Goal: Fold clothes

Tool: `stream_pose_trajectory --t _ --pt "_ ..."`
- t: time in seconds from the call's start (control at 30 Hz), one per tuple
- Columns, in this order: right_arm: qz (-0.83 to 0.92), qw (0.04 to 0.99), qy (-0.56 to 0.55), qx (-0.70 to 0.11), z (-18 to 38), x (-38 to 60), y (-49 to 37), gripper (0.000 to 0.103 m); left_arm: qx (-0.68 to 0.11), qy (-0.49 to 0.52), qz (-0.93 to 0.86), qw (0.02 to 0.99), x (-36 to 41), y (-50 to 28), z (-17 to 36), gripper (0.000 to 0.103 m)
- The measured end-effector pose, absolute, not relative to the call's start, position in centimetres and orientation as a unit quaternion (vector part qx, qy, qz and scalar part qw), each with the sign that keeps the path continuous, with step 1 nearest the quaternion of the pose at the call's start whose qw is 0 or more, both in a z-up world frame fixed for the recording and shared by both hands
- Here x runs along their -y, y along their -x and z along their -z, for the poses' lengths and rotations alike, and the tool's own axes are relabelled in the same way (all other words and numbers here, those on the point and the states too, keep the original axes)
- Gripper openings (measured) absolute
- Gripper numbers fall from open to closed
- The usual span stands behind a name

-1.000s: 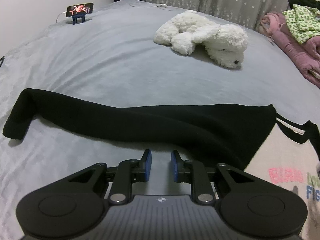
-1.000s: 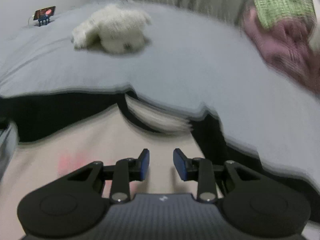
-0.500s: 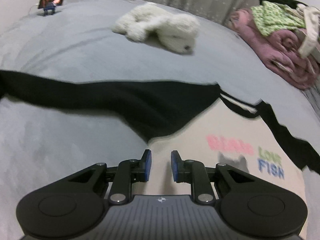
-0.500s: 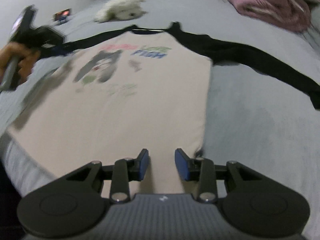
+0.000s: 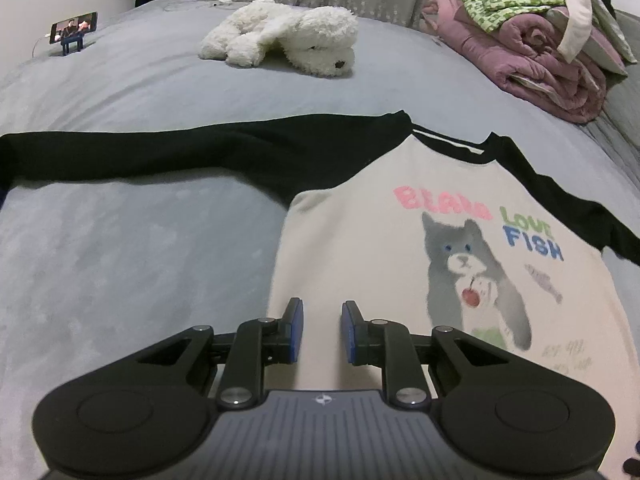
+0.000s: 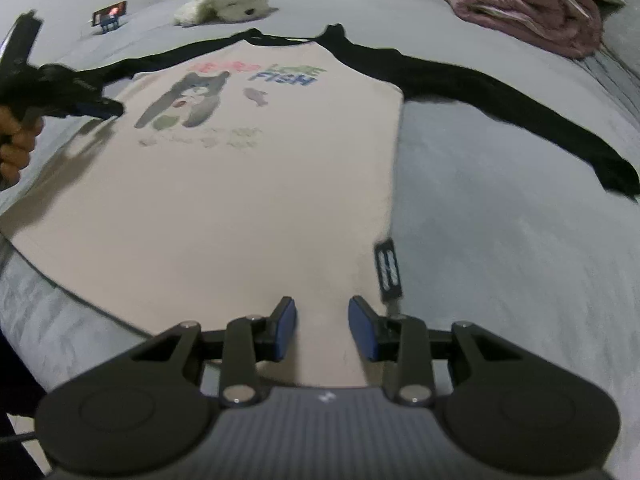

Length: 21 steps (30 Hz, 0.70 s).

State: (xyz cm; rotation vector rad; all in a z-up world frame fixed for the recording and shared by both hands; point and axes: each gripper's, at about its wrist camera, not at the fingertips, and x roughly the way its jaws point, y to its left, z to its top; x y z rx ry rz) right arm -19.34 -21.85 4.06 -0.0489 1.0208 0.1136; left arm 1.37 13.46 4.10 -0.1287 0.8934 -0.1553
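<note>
A cream long-sleeved shirt [image 5: 360,260] with black sleeves and a cat print lies flat, face up, on the bed. My left gripper [image 5: 322,326] hovers over the left side edge of its body, below the outstretched black left sleeve [image 5: 160,152]. Its jaws stand a little apart with nothing between them. The right wrist view shows the whole shirt [image 6: 240,180] from the hem end. My right gripper [image 6: 322,328] is open over the hem near the side with the black label [image 6: 388,270], holding nothing. A hand carries the left gripper [image 6: 100,110] at the left of that view.
The shirt rests on a grey bed cover [image 5: 120,260]. A white plush toy [image 5: 288,36] lies at the far end, with a phone on a blue stand [image 5: 72,32] to its left. At the far right is a pile of pink and green clothes [image 5: 540,40]. The bed's edge [image 6: 40,300] drops off at lower left.
The left gripper slid from over the black sleeve to the shirt's left side edge. The right gripper swept from the collar back to the hem. Both sets of jaws look unchanged.
</note>
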Motion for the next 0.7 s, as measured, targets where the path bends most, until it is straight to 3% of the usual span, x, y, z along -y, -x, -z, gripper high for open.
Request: stream_pose_trajectory --t 0.7 --pt "-0.005 0.886 0.018 -0.462 -5.0 22.3 22.0 0.029 -0.404 0.024 0.097 0.909 -12.5 1.8 -5.2 0.021"
